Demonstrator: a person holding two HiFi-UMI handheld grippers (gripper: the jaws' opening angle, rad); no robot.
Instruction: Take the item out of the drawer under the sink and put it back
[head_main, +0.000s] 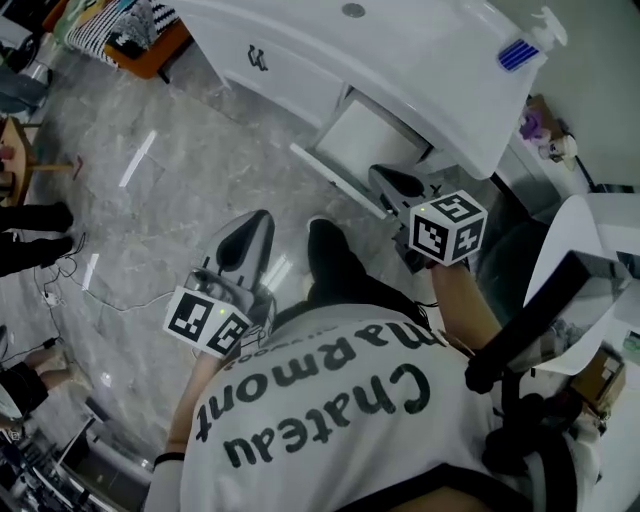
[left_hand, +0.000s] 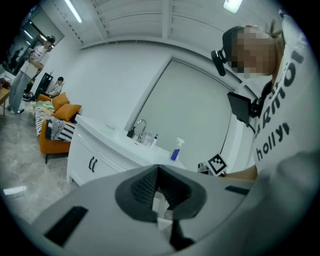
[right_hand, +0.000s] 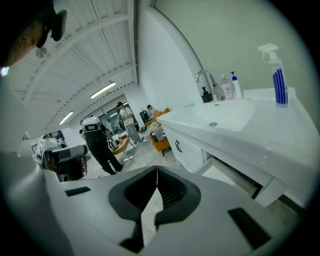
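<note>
A person is holding two grippers near the sink (head_main: 380, 35). The left gripper (head_main: 255, 228), lower centre-left, and the right gripper (head_main: 392, 183), centre, are both closed and gripping nothing. The drawer (head_main: 365, 140) under the sink is standing open, upper centre; its contents cannot be made out.

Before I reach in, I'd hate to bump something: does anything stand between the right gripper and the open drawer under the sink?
Nothing visible does. The right gripper, fingers together and empty, is close in front of the open drawer, with a free path to it. What lies inside the drawer cannot be made out from these views.
</note>
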